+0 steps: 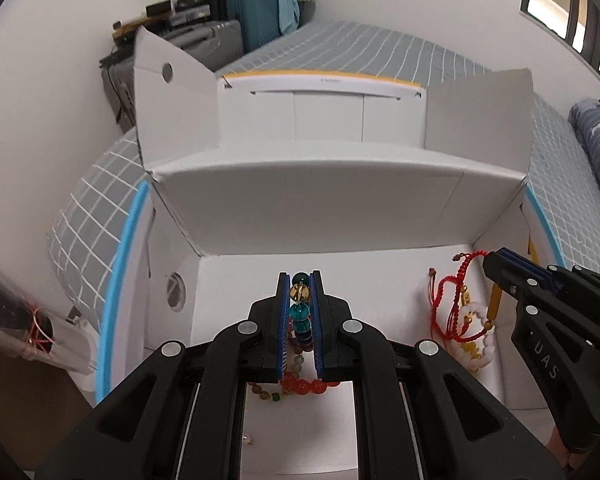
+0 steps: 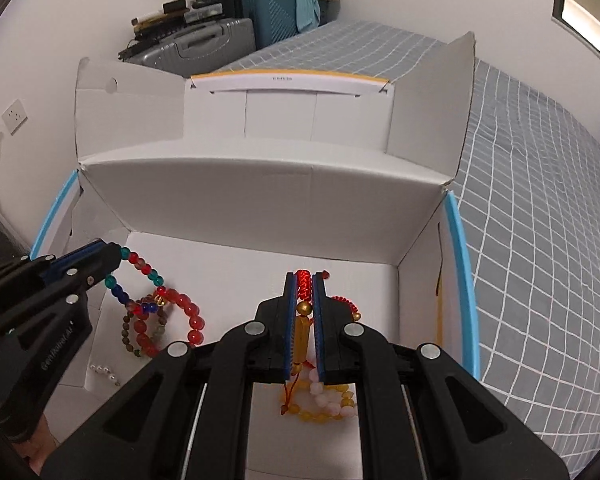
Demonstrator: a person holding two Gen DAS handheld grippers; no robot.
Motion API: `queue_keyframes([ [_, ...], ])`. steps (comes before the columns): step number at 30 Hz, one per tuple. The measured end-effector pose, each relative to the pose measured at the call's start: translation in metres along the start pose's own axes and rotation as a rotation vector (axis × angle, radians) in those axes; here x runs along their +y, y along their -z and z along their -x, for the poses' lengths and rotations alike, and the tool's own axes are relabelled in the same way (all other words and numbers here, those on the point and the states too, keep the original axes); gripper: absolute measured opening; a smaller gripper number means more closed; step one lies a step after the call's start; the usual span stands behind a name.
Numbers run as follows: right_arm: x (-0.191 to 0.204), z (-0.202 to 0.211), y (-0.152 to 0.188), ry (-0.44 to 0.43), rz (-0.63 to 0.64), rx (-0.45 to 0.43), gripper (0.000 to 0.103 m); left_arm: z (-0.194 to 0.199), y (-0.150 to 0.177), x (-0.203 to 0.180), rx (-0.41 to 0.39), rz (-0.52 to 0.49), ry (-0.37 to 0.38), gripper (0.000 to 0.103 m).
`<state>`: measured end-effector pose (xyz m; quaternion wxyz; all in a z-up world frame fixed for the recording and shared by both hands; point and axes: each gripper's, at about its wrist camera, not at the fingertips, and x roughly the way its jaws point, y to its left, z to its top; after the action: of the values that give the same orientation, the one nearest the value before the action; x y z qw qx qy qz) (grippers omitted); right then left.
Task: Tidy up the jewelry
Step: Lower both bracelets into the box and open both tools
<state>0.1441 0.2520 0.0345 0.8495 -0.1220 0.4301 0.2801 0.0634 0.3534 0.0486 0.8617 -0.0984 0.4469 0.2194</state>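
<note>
Left wrist view shows the left gripper [image 1: 300, 280] pinching a beaded bracelet [image 1: 300, 312] of teal, gold and blue beads, with more bead loops, red ones among them, hanging from it onto the floor of the white cardboard box [image 1: 340, 208] toward its left wall. Right wrist view shows the right gripper [image 2: 305, 280] pressed onto a red cord bracelet [image 2: 304, 286], whose gold bead and yellow and pale beads trail to the box floor nearer the right wall. A small pearl strand [image 2: 106, 372] lies loose near the front left corner. Several loops look interlinked on the left side, so I judge that lifting or letting go could drag neighbours along or leave them knotted; thin cord could also slip from the pads.
</note>
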Motion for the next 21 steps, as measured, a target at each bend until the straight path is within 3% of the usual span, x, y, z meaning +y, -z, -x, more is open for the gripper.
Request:
queue_keyframes([
  [6,0.001,-0.006,0.001,0.003,-0.007,0.030,0.008,-0.002,0.001,0.002,0.011,0.016,0.011,0.011],
  [8,0.002,-0.006,-0.001,0.002,-0.010,0.034,0.028,0.002,0.000,0.002,0.010,0.025,0.010,0.016],
  [9,0.000,-0.002,0.000,-0.009,-0.021,0.024,0.044,0.005,0.000,0.002,0.005,0.029,0.009,0.024],
  [10,-0.001,0.002,0.000,-0.019,-0.031,0.008,0.054,0.008,0.000,0.003,0.001,0.033,0.007,0.035],
  [19,-0.013,0.072,0.014,-0.008,-0.081,-0.154,0.089,0.077,0.012,0.016,-0.164,0.074,-0.026,0.084],
  [21,-0.014,0.087,0.023,0.006,-0.082,-0.191,0.095,0.092,0.019,0.019,-0.193,0.077,-0.028,0.089],
])
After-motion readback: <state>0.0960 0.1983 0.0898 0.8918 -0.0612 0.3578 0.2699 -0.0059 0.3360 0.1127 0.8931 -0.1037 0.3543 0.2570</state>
